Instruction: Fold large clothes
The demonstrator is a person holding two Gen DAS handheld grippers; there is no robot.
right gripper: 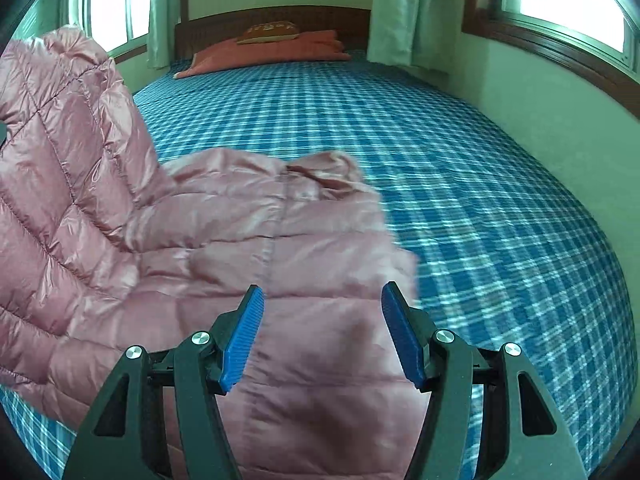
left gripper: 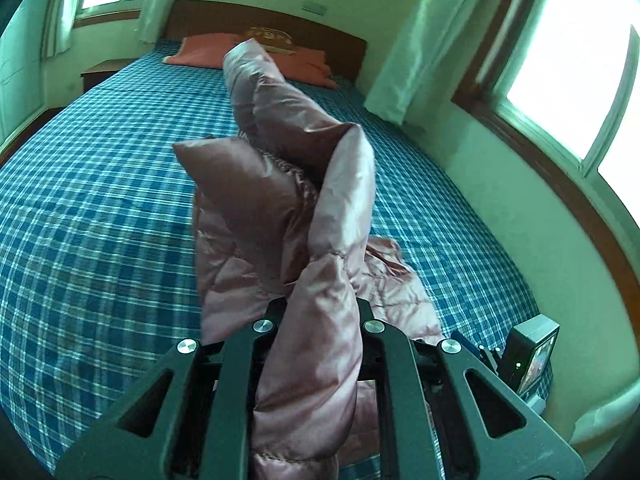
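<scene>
A pink quilted puffer jacket (right gripper: 248,240) lies on the blue plaid bed (right gripper: 460,184). Its left side is lifted off the sheet. My left gripper (left gripper: 318,320) is shut on a fold of that jacket (left gripper: 288,184), which rises in front of the camera and hides the fingertips. My right gripper (right gripper: 322,332) hovers over the jacket's near part, its blue pads (right gripper: 244,340) apart with nothing pinched between them. In the left wrist view, the other gripper's camera body (left gripper: 528,356) shows at the lower right.
Orange pillows (right gripper: 276,50) and a brown cushion (right gripper: 270,32) rest at the wooden headboard (right gripper: 276,16). Curtained windows (left gripper: 572,76) line the wall along the bed's right side. A bedside table (left gripper: 100,72) stands at the far left.
</scene>
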